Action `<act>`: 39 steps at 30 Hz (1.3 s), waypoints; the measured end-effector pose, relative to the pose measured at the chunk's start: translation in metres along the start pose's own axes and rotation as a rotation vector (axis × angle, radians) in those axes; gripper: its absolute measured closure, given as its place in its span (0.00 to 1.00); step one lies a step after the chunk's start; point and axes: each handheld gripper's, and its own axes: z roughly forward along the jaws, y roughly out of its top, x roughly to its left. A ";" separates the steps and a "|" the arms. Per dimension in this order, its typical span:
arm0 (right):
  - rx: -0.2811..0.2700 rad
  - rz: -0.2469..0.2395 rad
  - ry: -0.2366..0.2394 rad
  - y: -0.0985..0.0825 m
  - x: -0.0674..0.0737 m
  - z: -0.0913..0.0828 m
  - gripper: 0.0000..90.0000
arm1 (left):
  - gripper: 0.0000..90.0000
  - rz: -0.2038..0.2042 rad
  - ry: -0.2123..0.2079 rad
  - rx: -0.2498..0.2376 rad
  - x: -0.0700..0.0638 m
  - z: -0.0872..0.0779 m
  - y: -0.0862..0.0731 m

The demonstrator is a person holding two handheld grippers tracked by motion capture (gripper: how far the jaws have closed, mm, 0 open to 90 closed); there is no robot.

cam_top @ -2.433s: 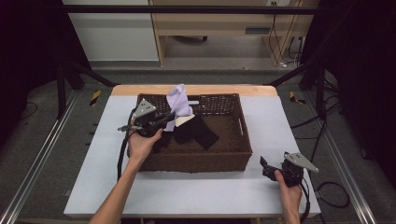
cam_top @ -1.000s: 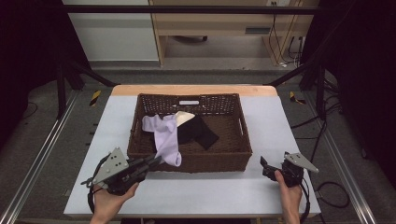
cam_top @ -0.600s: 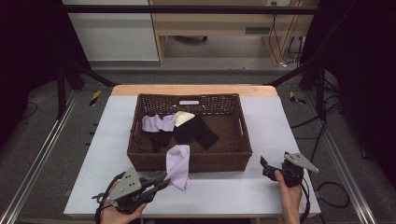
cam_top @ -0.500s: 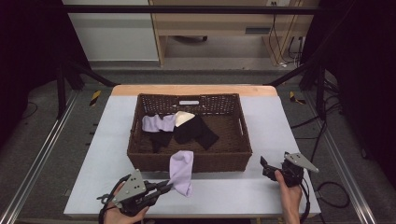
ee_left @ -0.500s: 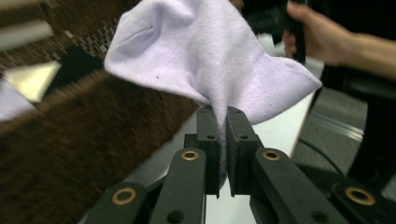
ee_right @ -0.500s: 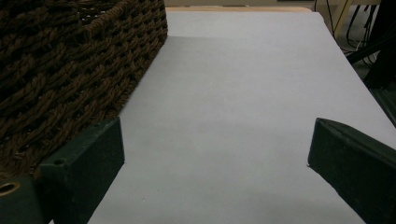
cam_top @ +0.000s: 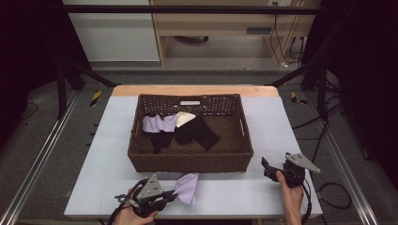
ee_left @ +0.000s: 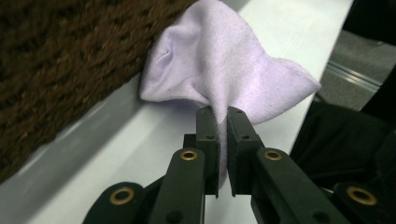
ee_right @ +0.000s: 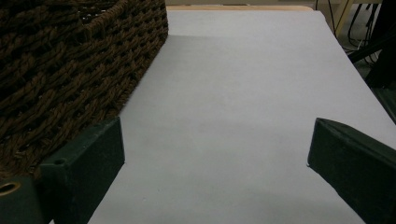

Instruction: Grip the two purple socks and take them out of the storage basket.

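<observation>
A lilac sock (cam_top: 187, 187) (ee_left: 224, 74) lies crumpled on the table in front of the brown wicker basket (cam_top: 187, 161), its far end against the basket wall. My left gripper (cam_top: 171, 197) (ee_left: 222, 130) is shut on the sock's near fold, close to the table's front edge. A second lilac sock (cam_top: 158, 123) rests inside the basket at the left, beside black garments (cam_top: 195, 131) and a cream piece (cam_top: 185, 117). My right gripper (cam_top: 266, 168) (ee_right: 215, 149) stands open over bare table to the right of the basket (ee_right: 70, 70), nothing between its jaws.
The pale table (cam_top: 277, 126) has free room right of the basket and along the front. A metal rail (cam_top: 42, 159) runs along the left side. Cables (cam_top: 328, 187) trail on the floor at the right.
My left gripper has drawn the lilac sock out of the basket, over its front wall and down onto the table near the front edge. The right gripper has stayed put.
</observation>
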 end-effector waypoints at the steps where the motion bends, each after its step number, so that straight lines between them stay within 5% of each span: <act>1: 0.000 0.000 0.001 0.000 0.000 0.000 0.05 | 0.93 -0.007 -0.001 0.007 0.001 0.002 -0.001; 8: 0.002 0.005 0.006 0.000 0.000 0.000 0.05 | 0.79 -0.028 0.014 0.014 0.004 0.005 -0.003; 18: 0.000 0.005 0.006 0.000 -0.001 0.000 0.05 | 0.63 -0.086 0.053 -0.126 0.008 -0.022 0.011; 31: -0.017 0.009 0.010 0.000 -0.001 -0.001 0.04 | 0.55 -0.114 0.161 -0.300 0.031 -0.066 0.058; 39: -0.022 0.004 0.030 -0.001 -0.001 -0.002 0.03 | 0.53 -0.126 0.231 -0.336 0.063 -0.075 0.104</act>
